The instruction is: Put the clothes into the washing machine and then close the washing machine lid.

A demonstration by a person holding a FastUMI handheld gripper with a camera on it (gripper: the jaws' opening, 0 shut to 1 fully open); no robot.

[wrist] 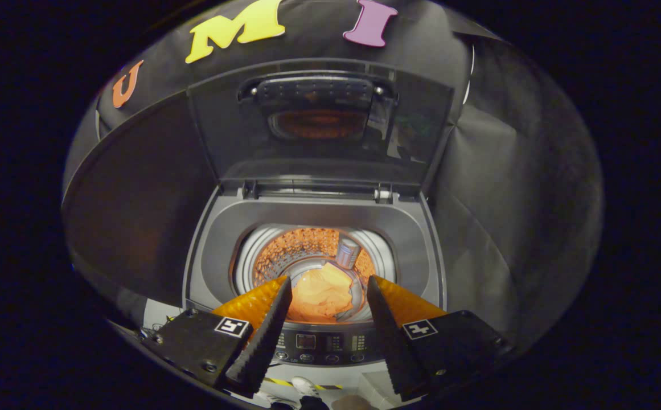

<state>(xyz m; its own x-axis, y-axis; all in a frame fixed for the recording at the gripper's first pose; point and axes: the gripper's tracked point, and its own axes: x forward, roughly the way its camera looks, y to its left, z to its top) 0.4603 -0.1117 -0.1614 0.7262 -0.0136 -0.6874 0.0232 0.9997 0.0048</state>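
The hand-held gripper (pixel 329 285) hangs released, fingers spread and grasping nothing, above the washing machine (pixel 216 250). Between and below the fingertips, toward 12 o'clock, the orange clothes (pixel 323 295) lie at the bottom of the drum (pixel 284 250). Further toward 12 o'clock the lid (pixel 228 131) stands raised, apparently fully.

Washing machine (pixel 319 213): grey top-loader, seen from above. Lid (pixel 321 122): dark, see-through w/ handle, stood fully open, upright at rear hinge. Clothes (pixel 321 293): yellow-orange bundle, crumpled, lay at bottom of drum (pixel 302 250), perforated metal, beyond the fingers.
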